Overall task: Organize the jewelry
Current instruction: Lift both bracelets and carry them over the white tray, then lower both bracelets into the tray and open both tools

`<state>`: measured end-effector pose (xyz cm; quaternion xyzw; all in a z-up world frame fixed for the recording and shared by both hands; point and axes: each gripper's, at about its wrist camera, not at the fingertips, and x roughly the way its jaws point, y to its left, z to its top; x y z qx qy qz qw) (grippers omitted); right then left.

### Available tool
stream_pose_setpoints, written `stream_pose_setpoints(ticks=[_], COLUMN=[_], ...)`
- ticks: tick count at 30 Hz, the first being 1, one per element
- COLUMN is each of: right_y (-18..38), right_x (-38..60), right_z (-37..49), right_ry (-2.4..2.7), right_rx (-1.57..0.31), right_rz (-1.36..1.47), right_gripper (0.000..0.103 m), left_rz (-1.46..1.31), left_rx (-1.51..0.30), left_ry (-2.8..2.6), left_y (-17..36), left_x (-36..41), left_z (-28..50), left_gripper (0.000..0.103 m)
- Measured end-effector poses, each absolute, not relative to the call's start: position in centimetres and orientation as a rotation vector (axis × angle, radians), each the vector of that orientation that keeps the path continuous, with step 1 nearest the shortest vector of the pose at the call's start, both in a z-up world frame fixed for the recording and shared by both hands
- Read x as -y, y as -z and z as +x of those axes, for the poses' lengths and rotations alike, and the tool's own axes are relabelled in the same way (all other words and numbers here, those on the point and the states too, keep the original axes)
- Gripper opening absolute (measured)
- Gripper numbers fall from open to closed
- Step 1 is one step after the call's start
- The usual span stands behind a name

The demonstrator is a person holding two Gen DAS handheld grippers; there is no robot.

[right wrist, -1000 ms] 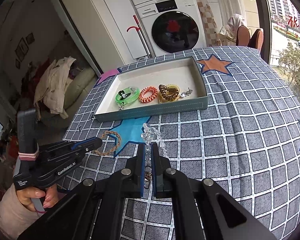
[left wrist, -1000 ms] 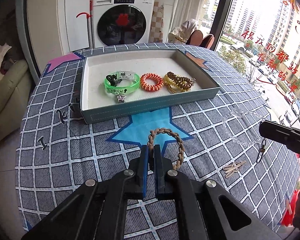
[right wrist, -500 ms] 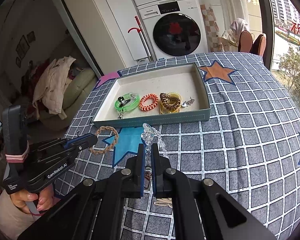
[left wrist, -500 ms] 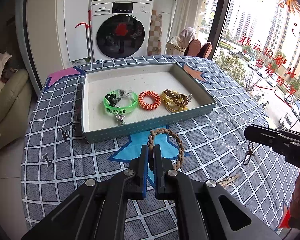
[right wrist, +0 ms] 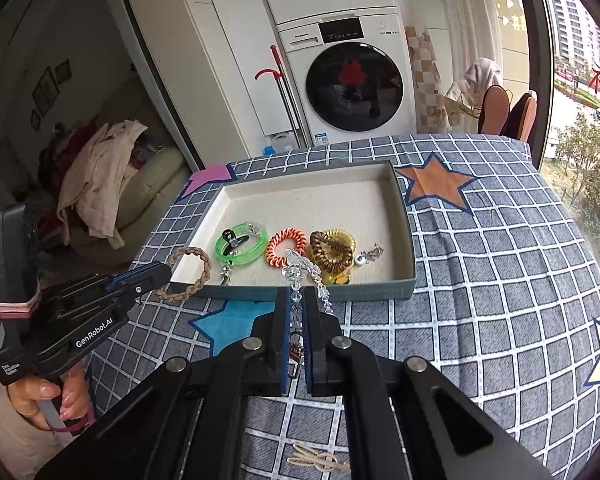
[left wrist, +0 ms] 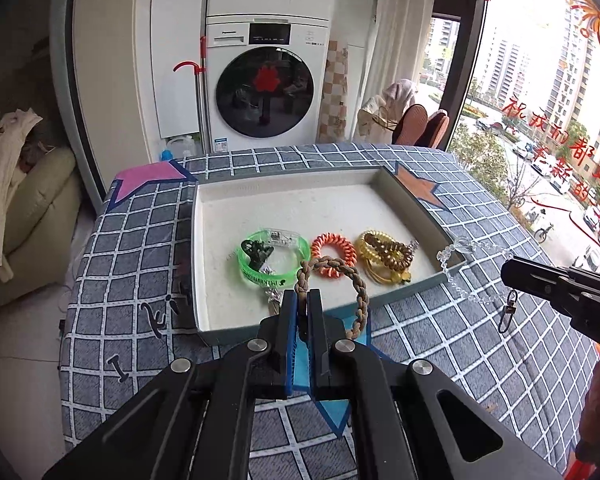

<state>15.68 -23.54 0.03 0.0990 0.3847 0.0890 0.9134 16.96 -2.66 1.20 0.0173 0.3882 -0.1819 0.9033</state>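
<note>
2 bracelets — 1 per clamped tool (left wrist: pixel 303 300)

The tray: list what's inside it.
Inside the tray: green bangle with a black clip, orange coil tie, gold-brown coils, small silver charms. The held crystal strand covers part.

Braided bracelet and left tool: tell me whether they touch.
Touching. The left wrist view shows the left tool shut on the braided bracelet, its knotted end pinched between the tips, the loop hanging free.
</note>
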Motion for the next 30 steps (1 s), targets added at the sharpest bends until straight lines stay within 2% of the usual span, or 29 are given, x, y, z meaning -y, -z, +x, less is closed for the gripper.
stream_pose_setpoints(ticks=[17,30], right_y=[2.9,7.3], right_x=[24.9,25.4], right_z=[24.6,26.9], right_ry=[-0.095,-0.109], right_rx=[-0.808,-0.916], right_rz=[0.167,0.240], right_gripper=[0.006,0.007], left_rz=[0.086,0.210], left_rx=[-0.819,-0.864], left_ry=[0.241,0.202], left_y=[1.1,4.7], left_x=[5.5,7.5], left_z=[25.6,26.7], left_gripper=[0.024,0.024])
